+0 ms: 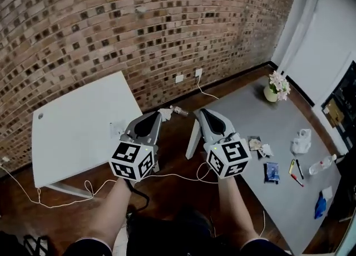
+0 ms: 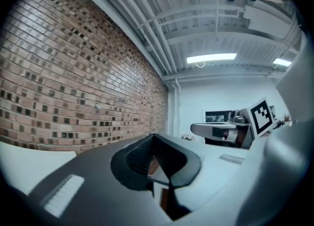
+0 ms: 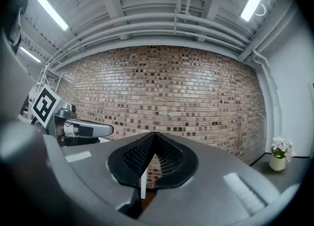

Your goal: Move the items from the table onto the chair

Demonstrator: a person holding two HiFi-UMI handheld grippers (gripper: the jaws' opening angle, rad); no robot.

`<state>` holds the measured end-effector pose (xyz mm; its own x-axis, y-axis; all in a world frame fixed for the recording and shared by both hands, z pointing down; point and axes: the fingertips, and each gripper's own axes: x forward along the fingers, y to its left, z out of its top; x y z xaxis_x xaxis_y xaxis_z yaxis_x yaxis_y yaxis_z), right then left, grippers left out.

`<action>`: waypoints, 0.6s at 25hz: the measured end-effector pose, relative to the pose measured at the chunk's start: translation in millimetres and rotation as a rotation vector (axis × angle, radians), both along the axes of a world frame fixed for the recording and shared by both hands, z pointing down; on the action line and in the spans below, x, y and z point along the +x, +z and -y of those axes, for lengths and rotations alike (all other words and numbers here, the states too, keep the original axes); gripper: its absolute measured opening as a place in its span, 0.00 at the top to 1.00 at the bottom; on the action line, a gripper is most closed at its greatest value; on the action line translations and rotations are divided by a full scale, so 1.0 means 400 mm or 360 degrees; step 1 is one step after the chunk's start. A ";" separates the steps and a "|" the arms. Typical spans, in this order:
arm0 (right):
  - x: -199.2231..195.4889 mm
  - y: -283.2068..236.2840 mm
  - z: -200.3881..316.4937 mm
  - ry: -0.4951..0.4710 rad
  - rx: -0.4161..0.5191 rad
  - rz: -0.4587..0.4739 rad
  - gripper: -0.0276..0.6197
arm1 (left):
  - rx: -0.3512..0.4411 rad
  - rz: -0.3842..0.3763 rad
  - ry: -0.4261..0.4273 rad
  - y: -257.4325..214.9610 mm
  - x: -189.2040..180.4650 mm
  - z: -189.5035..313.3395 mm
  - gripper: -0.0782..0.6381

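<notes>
Tabletop (image 1: 245,117) items (image 1: 271,171) right of right tool (image 1: 202,114)

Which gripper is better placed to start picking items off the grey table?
Right. The right gripper sits beside the grey table, where the blue packet and pens lie. The left gripper is farther off, next to the white table. Both are shut and empty.

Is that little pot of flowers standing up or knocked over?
Upright: the flower pot stands on its base on the grey table, blooms on top.
</notes>
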<state>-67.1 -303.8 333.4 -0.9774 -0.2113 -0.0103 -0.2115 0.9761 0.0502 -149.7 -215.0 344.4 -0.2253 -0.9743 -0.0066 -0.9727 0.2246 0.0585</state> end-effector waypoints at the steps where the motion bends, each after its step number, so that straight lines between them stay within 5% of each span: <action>1: -0.047 0.000 -0.042 -0.0047 0.0003 -0.0004 0.95 | 0.0002 -0.0004 -0.0048 -0.001 -0.040 -0.049 0.88; 8: -0.330 -0.004 -0.339 -0.0305 -0.0020 -0.0010 0.95 | -0.0006 0.0001 -0.0284 -0.026 -0.275 -0.363 0.88; 15: -0.565 -0.031 -0.602 -0.0449 0.0009 -0.0006 0.95 | 0.0000 0.0015 -0.0379 -0.060 -0.480 -0.612 0.88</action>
<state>-293.3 -63.0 321.1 -0.9976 0.0690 -0.0073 0.0685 0.9961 0.0562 -341.8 29.7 320.4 -0.4487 -0.8936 -0.0097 -0.8928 0.4477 0.0499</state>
